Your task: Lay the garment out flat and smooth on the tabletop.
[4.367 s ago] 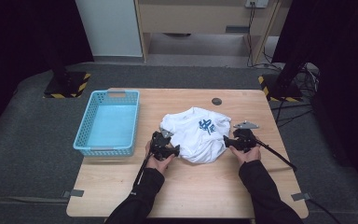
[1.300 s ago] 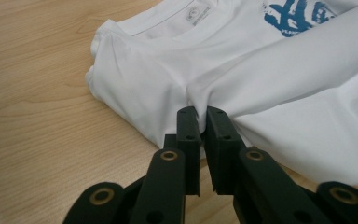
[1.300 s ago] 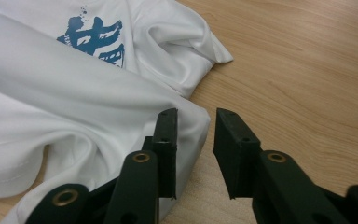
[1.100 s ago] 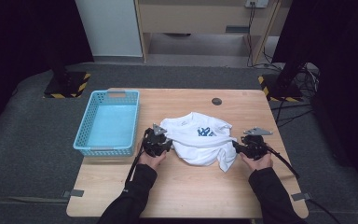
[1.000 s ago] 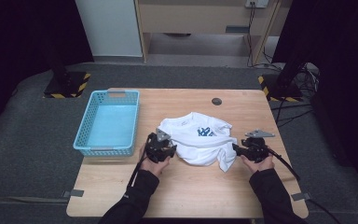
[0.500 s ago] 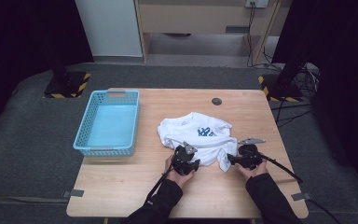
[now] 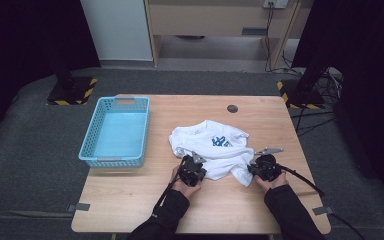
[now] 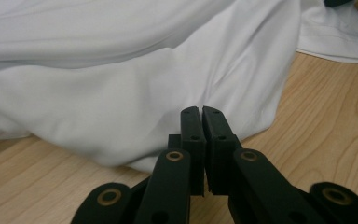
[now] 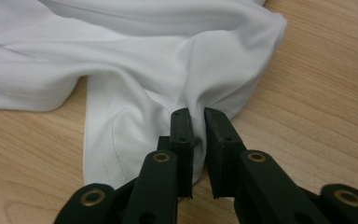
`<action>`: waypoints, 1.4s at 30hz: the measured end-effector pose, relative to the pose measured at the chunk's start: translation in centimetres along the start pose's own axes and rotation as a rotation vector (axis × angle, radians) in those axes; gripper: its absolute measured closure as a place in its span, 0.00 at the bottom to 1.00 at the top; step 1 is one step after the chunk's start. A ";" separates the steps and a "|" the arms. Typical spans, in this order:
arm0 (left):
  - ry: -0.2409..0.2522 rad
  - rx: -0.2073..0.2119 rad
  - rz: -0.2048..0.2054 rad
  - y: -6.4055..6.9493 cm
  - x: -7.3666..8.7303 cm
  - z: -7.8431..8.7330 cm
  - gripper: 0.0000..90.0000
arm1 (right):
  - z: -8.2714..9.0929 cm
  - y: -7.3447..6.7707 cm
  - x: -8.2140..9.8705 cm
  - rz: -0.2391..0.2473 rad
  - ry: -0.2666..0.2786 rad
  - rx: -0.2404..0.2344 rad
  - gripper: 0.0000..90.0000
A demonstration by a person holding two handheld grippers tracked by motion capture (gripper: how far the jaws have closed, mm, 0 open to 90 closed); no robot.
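Standing on grey carpet (image 7: 35, 150) before a wooden cabinet (image 7: 215, 17): a light wooden table (image 7: 130, 200). Lying at its left: a blue basket (image 7: 115, 132). Lying right of centre: a crumpled white T-shirt (image 7: 207, 147) with blue print facing up. Resting at the shirt's near edge: left gripper (image 7: 192, 170), right gripper (image 7: 264, 167). Showing close up: left gripper (image 8: 200, 114) jaws pressing together, whether pinching fabric cannot be told; right gripper (image 9: 195, 119) jaws nearly closed, clamping a fold of T-shirt (image 9: 168, 65).

Left gripper (image 8: 200, 109) and right gripper (image 9: 196, 114) sit low (jaws pressed nearly together).
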State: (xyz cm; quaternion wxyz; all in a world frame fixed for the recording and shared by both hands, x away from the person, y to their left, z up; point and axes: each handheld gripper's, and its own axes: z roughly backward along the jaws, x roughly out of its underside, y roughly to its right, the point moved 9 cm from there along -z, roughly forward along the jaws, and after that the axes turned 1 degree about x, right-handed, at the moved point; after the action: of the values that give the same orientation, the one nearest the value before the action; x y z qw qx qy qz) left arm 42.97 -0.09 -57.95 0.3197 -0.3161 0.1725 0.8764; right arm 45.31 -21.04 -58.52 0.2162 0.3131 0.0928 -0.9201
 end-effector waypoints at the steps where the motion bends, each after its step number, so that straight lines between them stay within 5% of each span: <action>1: -0.008 0.007 -0.001 -0.3 0.0 0.5 0.97 | 0.2 0.0 -0.1 0.003 0.003 -0.005 0.93; 7: -0.002 0.049 -0.037 -1.1 -0.3 4.4 0.98 | 2.0 0.3 -0.8 -0.022 0.044 -0.052 0.96; 11: -0.002 0.107 -0.031 -0.6 -0.4 6.3 0.98 | 2.8 -0.3 -0.8 -0.037 0.042 -0.116 0.96; 14: -0.041 0.153 -0.005 -0.1 0.2 7.0 0.97 | 3.7 -1.2 -0.6 -0.006 0.029 -0.141 0.95; 17: -0.051 0.120 -0.015 -0.3 0.9 6.4 0.97 | 4.2 -1.6 -0.4 0.012 0.037 -0.145 0.90; 22: -0.031 0.021 -0.037 -1.8 1.2 3.8 0.95 | 2.4 -0.2 -1.1 0.043 0.052 -0.007 0.90; 24: 0.032 0.010 -0.036 -2.2 0.4 3.3 0.93 | 1.7 0.4 -1.6 0.035 0.069 0.022 0.88; 25: 0.032 0.010 -0.036 -2.2 0.4 3.3 0.91 | 1.7 0.4 -1.6 0.035 0.069 0.022 0.88; 26: 0.073 -0.001 -0.045 -2.5 -0.1 3.3 0.78 | 1.6 0.1 -2.0 0.031 0.104 -0.002 0.75; 28: 0.059 -0.014 -0.048 -2.6 0.1 3.7 0.66 | 1.9 -0.5 -1.7 0.054 0.108 -0.021 0.68; 34: 0.106 -0.058 0.052 -4.1 0.6 6.2 0.59 | 1.8 -1.1 -1.5 0.047 0.128 -0.025 0.50; 35: 0.108 -0.089 0.100 -5.4 1.2 6.7 0.59 | 1.6 -1.0 -1.7 0.037 0.131 -0.019 0.47; 42: 0.056 -0.087 0.188 -7.2 2.7 5.0 0.63 | -0.2 -1.4 -1.3 0.030 0.079 -0.017 0.48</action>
State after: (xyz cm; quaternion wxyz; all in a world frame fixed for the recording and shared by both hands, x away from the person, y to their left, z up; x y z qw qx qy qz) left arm 43.94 8.94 -56.79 0.2171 -0.3364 0.1721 0.9000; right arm 45.70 -19.31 -57.78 0.2289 0.3488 0.1044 -0.9028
